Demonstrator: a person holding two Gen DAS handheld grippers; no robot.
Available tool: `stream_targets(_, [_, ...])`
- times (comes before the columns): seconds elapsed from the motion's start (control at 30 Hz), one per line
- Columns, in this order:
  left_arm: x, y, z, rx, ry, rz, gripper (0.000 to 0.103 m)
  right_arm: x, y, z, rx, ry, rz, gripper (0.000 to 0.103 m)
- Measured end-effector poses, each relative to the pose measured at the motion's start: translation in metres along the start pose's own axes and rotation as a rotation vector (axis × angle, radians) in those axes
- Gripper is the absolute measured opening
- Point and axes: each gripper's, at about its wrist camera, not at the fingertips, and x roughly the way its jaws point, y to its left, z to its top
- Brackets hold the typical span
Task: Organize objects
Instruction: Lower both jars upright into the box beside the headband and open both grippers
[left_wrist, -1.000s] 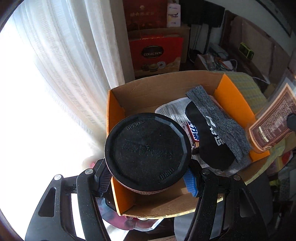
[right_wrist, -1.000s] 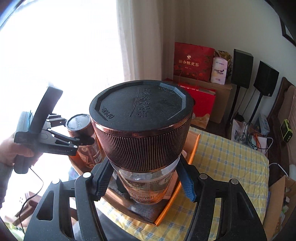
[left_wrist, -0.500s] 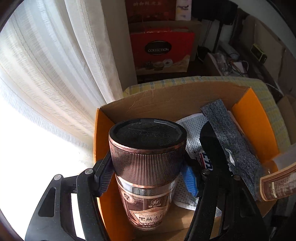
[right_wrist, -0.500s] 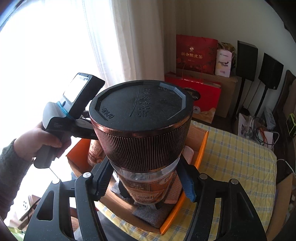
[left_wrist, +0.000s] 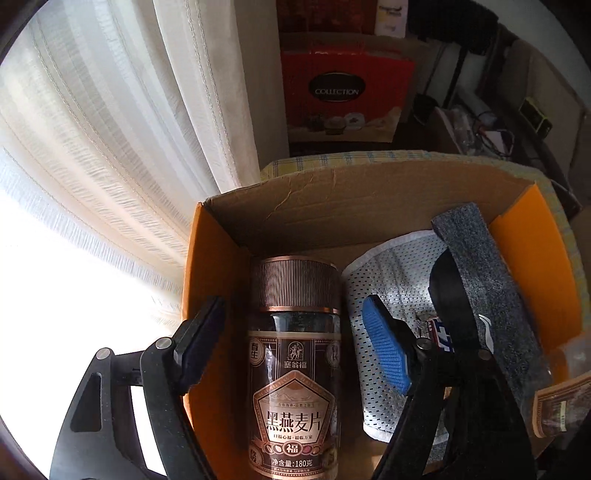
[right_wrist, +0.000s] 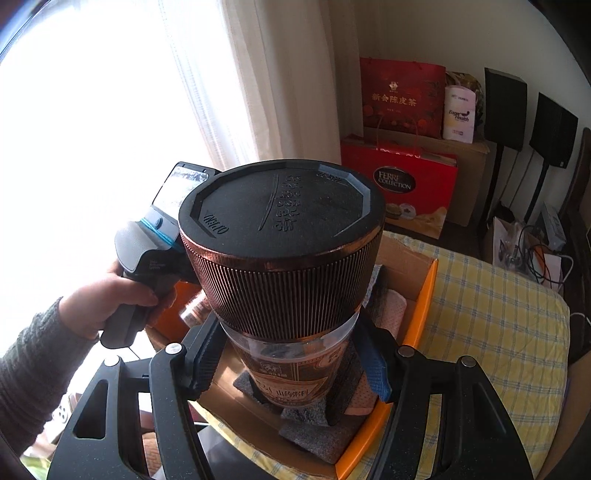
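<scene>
Only the left wrist view shows the left gripper (left_wrist: 295, 343), jaws just opened clear of the oat jar (left_wrist: 294, 365) standing inside the cardboard box (left_wrist: 332, 206), while the right wrist view shows the right gripper (right_wrist: 290, 363) clamping a second jar (right_wrist: 284, 251) above it.

Left wrist view: steeply down into the cardboard box (left_wrist: 369, 206), close above a standing jar (left_wrist: 294, 354), curtain (left_wrist: 129, 129) at left. Right wrist view: less steep, very near a second jar's lid (right_wrist: 282, 218), facing the window. Shared: the box (right_wrist: 424, 291), red gift bag (left_wrist: 345, 99) (right_wrist: 402, 192), checked cloth (right_wrist: 491, 306).
</scene>
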Motion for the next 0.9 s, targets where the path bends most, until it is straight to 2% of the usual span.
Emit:
stream_targets(0.07, [-0.015, 0.005, -0.001, -0.012, -0.034, -0.021, 0.081, -0.003, 0.004, 0.007, -0.005, -0.008, 0.011, 0.067])
stream_targets(0.13, [-0.028, 0.01, -0.002, -0.033, -0.059, -0.032, 0.081, -0.001, 0.01, 0.013, -0.008, 0.002, 0.033, 0.067])
stream_targets(0.37, [-0.053, 0.031, -0.026, -0.098, -0.079, -0.066, 0.087, 0.043, 0.031, 0.018, 0.016, 0.111, 0.146, 0.067])
stream_targets(0.53, [-0.053, 0.05, -0.04, -0.178, -0.078, -0.034, 0.089, 0.081, 0.034, 0.015, 0.075, 0.188, 0.215, 0.067])
stream_targets(0.63, [-0.056, 0.06, -0.048, -0.203, -0.087, -0.055, 0.089, 0.101, 0.033, 0.012, 0.101, 0.226, 0.231, 0.067])
stream_targets(0.77, [-0.062, 0.064, -0.055, -0.205, -0.108, -0.037, 0.089, 0.122, 0.025, 0.012, 0.161, 0.267, 0.277, 0.067])
stream_targets(0.9, [-0.068, 0.064, -0.064, -0.211, -0.142, -0.027, 0.089, 0.145, 0.024, 0.008, 0.178, 0.309, 0.247, 0.066])
